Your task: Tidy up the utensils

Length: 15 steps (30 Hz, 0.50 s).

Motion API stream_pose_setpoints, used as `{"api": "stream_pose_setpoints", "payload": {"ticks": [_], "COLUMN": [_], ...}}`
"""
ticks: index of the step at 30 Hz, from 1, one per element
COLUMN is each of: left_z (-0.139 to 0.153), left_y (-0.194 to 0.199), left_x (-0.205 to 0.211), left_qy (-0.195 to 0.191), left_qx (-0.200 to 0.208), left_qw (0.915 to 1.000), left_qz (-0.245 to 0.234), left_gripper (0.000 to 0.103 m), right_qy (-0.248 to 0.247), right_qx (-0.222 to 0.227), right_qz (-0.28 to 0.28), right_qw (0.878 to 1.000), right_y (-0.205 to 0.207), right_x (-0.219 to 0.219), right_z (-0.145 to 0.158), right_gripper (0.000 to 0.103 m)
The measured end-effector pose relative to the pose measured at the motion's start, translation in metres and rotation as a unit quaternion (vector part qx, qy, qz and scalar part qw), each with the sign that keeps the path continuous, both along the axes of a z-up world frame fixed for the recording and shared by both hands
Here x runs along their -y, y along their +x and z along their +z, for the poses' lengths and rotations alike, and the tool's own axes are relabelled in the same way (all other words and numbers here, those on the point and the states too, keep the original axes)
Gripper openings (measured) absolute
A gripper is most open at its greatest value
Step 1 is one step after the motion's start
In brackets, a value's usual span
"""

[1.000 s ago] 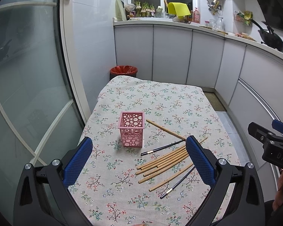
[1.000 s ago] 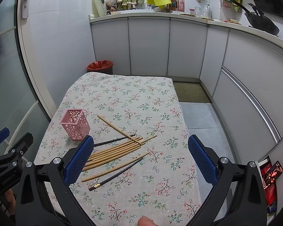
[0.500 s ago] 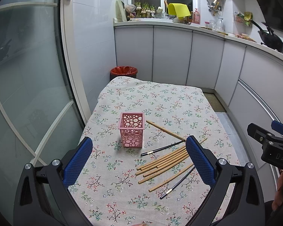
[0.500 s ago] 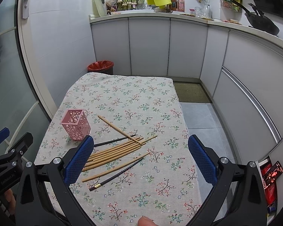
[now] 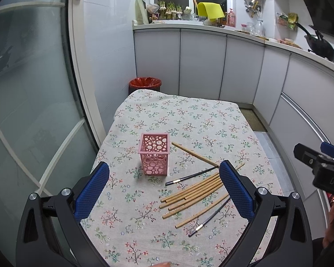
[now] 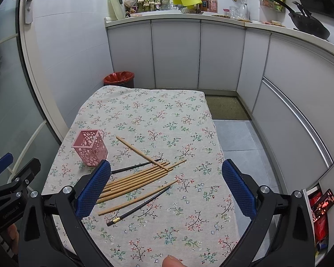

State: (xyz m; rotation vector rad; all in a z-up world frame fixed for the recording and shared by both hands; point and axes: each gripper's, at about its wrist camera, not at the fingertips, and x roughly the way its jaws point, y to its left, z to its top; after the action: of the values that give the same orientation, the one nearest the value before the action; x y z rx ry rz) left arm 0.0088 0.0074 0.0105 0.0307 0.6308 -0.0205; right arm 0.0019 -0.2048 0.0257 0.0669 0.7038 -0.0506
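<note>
We see almost no change over the last second: both hand-held grippers, left [image 5: 164, 188] and right [image 6: 166, 187], still hover released above the counter [image 6: 158, 115]. No sorting has begun. The chopsticks [image 5: 192, 192] lie loose right of the empty pink holder [image 5: 154, 154]. Kitchen cabinets [image 6: 176, 53] stand beyond.

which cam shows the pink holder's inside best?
Left wrist: the pink holder sits near centre, open top facing the lens, showing no chopsticks inside. Right wrist shows it off to the left, tilted by fisheye, interior mostly hidden.
</note>
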Motion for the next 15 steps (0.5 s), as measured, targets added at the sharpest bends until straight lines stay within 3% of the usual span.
{"api": "stream_pose_setpoints", "payload": {"ticks": [3,7,15], "left_z": [-0.002,-0.01,-0.044], "left_y": [0.011,0.033,0.087], "left_x": [0.005,0.017,0.056], "left_qy": [0.009,0.019,0.038], "left_qx": [-0.004,-0.039,-0.116], "left_qw": [0.9999,0.9981,0.9846], "left_qz": [-0.008,-0.043,-0.125], "left_gripper": [0.096,0.096,0.095], "right_qy": [0.004,0.007,0.005], "right_qx": [-0.004,-0.019,-0.081], "right_qz": [-0.001,-0.001,-0.038], "right_qw": [1.0,1.0,0.996], "right_y": [0.005,0.022,0.074], "right_x": [0.005,0.013,0.039], "right_z": [0.002,0.0,-0.02], "right_gripper": [0.096,0.096,0.096]}}
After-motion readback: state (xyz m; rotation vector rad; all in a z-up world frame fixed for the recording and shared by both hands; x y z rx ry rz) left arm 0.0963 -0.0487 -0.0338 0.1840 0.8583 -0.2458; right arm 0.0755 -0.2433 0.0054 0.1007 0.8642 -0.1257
